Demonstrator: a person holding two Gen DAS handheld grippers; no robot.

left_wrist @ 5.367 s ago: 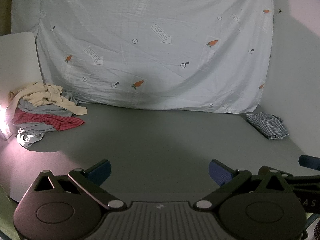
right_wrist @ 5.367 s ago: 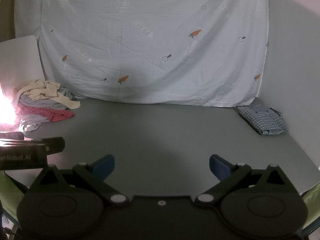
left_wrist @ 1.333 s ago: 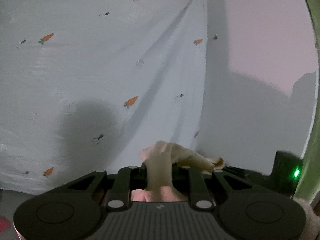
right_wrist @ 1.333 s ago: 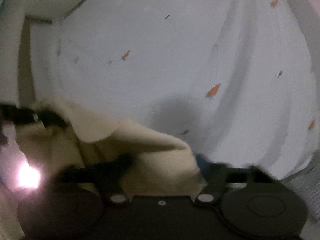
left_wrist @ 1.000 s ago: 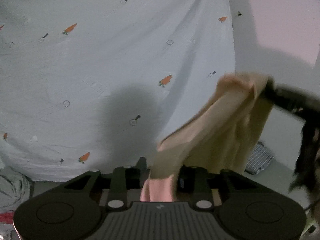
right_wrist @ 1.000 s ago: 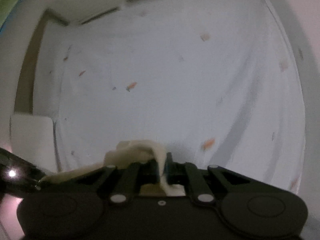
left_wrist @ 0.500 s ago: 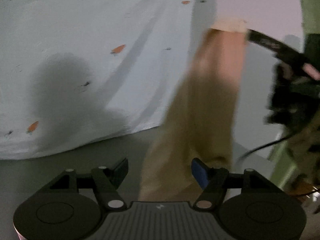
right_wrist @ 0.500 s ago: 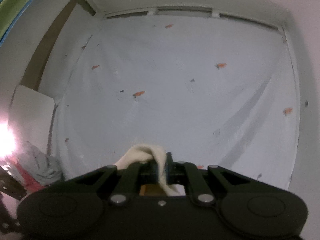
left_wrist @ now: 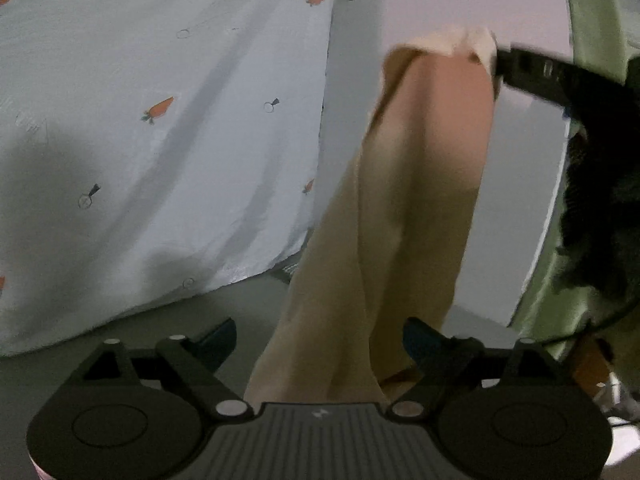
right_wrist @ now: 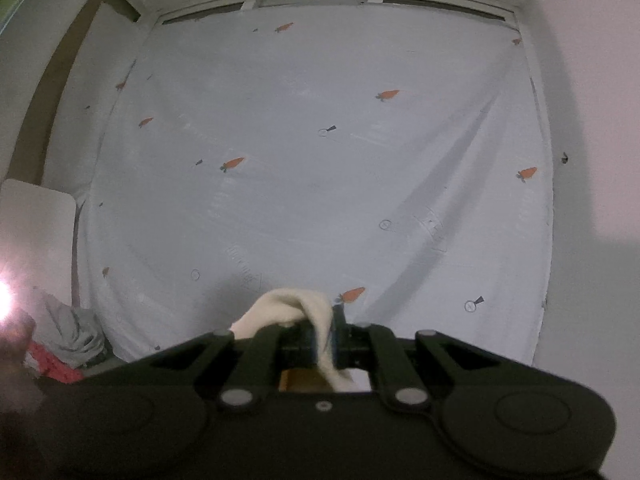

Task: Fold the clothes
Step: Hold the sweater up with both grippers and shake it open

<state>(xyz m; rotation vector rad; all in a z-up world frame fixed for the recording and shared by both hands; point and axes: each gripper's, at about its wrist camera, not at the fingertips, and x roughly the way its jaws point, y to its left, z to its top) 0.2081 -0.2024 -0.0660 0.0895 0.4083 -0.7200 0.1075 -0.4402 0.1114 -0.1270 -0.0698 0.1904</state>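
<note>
Garment: long cream cotton garment point(left_wrist: 400, 216) hangs above the grey counter point(left_wrist: 120, 344).
Right tongs point(right_wrist: 324, 338): pinching its top edge.
Left tongs point(left_wrist: 320, 338): opening, cloth between, untouched.
Risk: the one pinch may slip, dropping the garment crumpled.

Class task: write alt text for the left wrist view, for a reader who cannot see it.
A cream garment hangs down in front of the left gripper, whose fingers are opening, the cloth between them but not pinched. The right gripper holds its top corner at upper right; behind are a carrot-print sheet and a grey table.
</note>
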